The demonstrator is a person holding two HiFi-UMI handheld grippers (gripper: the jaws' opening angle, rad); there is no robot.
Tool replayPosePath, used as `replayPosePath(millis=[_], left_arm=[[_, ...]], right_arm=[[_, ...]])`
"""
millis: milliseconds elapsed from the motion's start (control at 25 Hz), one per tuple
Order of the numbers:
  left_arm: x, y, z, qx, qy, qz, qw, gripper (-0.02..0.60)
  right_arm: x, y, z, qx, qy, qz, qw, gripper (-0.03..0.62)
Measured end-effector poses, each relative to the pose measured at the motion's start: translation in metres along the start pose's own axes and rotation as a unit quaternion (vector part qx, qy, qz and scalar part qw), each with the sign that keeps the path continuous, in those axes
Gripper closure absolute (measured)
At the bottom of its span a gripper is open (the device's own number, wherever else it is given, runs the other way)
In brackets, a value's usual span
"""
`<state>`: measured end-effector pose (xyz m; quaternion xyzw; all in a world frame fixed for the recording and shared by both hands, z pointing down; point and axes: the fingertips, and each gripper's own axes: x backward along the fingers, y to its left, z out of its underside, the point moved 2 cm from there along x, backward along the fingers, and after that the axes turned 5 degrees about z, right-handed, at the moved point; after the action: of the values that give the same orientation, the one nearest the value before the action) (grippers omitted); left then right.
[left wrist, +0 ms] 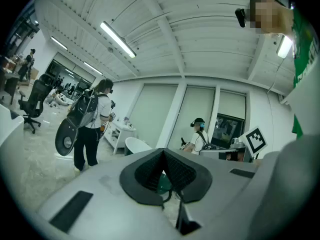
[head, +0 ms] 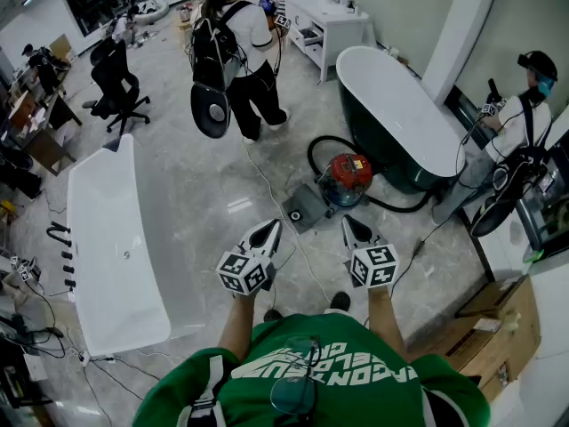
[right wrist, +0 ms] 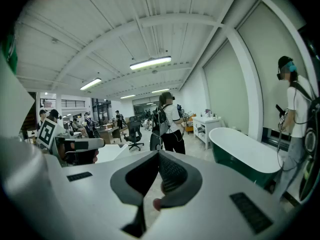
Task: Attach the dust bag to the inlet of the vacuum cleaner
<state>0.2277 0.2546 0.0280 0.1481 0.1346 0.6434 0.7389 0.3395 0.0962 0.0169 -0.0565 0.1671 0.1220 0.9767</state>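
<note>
In the head view the person in a green shirt holds the left gripper (head: 268, 230) and the right gripper (head: 350, 226) out over the marble floor, both raised well above it and touching nothing. Ahead of them the red vacuum cleaner (head: 348, 177) stands on the floor, its black hose (head: 313, 149) looping round behind it. Just beside it, on the near side, lies a grey square piece (head: 305, 208) with a round hole, which may be the dust bag, though it is too small to tell. A dark green bathtub (head: 397, 114) lies beyond the vacuum cleaner and a white bathtub (head: 114, 247) lies at the left; a standing person with a backpack (head: 235, 50) is further off, and a cardboard box (head: 498, 329) sits at the lower right.

In the left gripper view the left gripper (left wrist: 163, 153) has its jaws closed tip to tip with nothing between them; behind it are the standing person (left wrist: 91, 125) and a second person wearing a headset (left wrist: 200, 136).

In the right gripper view the right gripper (right wrist: 159, 154) likewise has its jaws pressed together and empty. The dark green bathtub (right wrist: 246, 157) lies at the right and the standing person (right wrist: 168, 121) is in the middle distance.
</note>
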Motion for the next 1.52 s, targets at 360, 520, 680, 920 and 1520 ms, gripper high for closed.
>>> replayPosePath(millis=[360,520,680,920,1520], left_arm=[[-0.008,0.014,-0.007,0.001,0.003,0.028,0.9996,0.578],[-0.004,0.017,-0.005,0.002,0.008,0.044,0.999,0.578],[0.007,0.024,-0.006,0.002,0.01,0.057,0.9983,0.578],[0.03,0.042,-0.01,-0.001,0.022,0.072,0.9972,0.578],[0.012,0.092,0.002,-0.012,0.066,0.087,0.9939,0.578]], right_arm=[[-0.004,0.001,-0.003,0.002,0.0,0.032,0.999,0.586],[0.001,0.005,0.0,-0.004,-0.005,0.055,0.998,0.586],[0.006,0.013,0.001,-0.016,-0.013,0.079,0.997,0.586],[0.006,0.031,0.008,-0.023,-0.01,0.108,0.994,0.586],[-0.026,0.032,0.039,-0.047,0.027,0.133,0.99,0.586]])
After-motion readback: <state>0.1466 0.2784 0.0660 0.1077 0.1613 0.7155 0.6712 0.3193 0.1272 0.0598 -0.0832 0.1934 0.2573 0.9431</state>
